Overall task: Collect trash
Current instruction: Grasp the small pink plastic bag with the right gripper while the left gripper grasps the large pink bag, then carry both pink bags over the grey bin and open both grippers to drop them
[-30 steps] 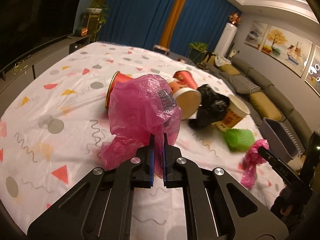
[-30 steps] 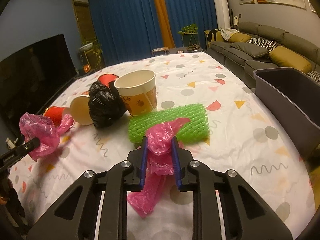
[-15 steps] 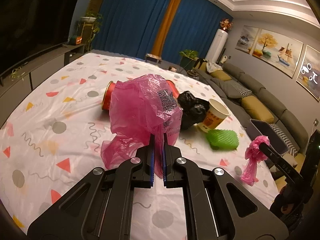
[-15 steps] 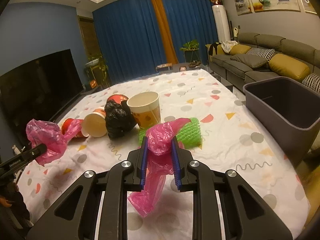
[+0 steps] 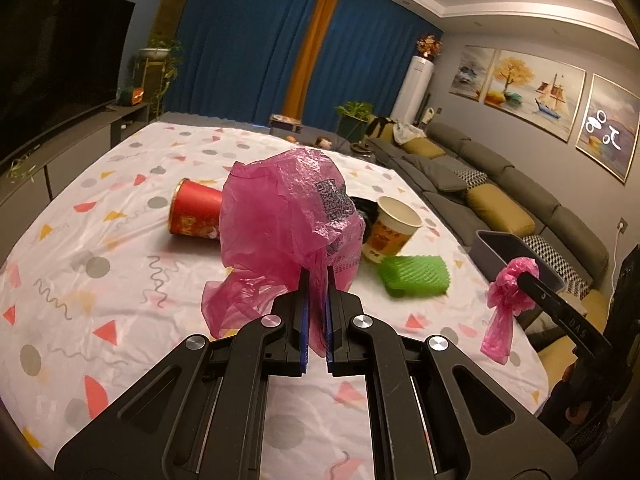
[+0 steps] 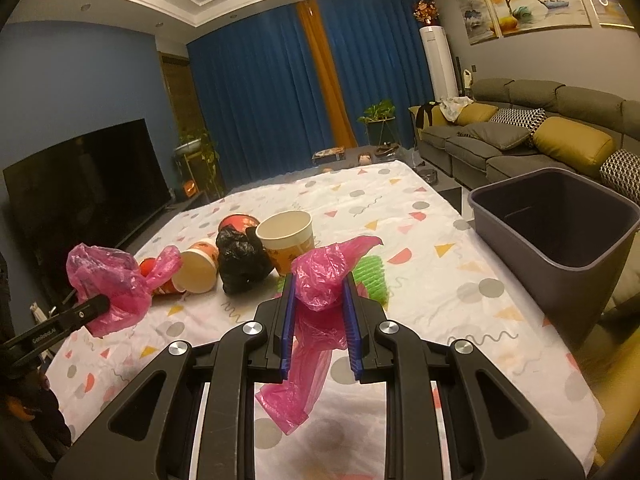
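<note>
Patterned tablecloth (image 5: 100, 280) below, each gripper, left (image 5: 315, 280) and right (image 6: 318, 292), clamps a crinkly pink plastic bag (image 5: 288, 216); thin film may slip short of the grey plastic bin (image 6: 560, 248)

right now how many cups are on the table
4: a beige paper cup standing upright, a white-rimmed cup on its side, and two red cups lying behind the bags. More may be hidden.

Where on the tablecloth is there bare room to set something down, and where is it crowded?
Free: the cloth left of the tipped red cup, and the strip between the green foam net and the grey bin. Crowded: the middle, where the black bag, the upright paper cup and tipped cups cluster.
</note>
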`<action>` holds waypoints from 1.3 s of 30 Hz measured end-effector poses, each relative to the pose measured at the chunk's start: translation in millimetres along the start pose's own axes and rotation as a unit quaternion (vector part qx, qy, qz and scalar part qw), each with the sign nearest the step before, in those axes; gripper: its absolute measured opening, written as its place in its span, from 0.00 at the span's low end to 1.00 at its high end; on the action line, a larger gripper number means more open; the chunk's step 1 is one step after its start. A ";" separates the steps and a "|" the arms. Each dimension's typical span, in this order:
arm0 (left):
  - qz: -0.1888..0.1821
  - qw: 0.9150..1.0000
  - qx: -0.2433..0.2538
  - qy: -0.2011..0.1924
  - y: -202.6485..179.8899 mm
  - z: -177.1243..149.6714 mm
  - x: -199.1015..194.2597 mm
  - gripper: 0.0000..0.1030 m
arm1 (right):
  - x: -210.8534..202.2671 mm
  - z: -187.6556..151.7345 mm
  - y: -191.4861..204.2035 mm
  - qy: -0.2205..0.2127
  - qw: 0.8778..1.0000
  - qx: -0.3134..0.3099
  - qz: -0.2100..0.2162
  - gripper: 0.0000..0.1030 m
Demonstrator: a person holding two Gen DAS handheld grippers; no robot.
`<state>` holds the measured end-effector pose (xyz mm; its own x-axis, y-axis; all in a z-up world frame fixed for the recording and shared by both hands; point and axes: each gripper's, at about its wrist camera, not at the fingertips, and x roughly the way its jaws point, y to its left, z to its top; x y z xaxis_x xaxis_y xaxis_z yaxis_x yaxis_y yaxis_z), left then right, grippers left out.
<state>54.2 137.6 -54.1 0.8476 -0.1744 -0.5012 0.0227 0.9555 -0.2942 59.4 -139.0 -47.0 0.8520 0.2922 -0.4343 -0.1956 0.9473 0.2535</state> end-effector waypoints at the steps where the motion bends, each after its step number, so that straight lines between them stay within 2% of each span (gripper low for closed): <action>1: -0.001 1.000 0.002 0.000 -1.4 -0.3 0.7 0.05 | -1.5 0.2 -1.4 -0.001 1.000 0.001 0.000 0.22; 13: -0.027 0.999 0.035 0.014 -37.8 -3.6 15.6 0.05 | -15.8 4.1 -19.7 -0.016 1.000 0.008 -0.011 0.22; 25: -0.071 0.994 0.076 0.028 -91.9 -5.8 41.9 0.05 | -29.5 14.1 -47.0 -0.036 0.999 0.015 -0.036 0.22; 32: -0.104 0.989 0.102 0.035 -129.9 -4.8 59.3 0.05 | -37.8 27.3 -68.8 -0.058 0.996 0.019 -0.059 0.22; 39: -0.143 0.981 0.130 0.032 -178.2 2.6 79.1 0.05 | -45.5 47.2 -93.9 -0.091 0.991 0.014 -0.100 0.22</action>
<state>118.6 -45.8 -39.2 0.7524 -0.4511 -0.4799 0.3963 0.8920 -0.2172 62.0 -247.4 -10.2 0.9465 0.0679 -0.3155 -0.0023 0.9790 0.2038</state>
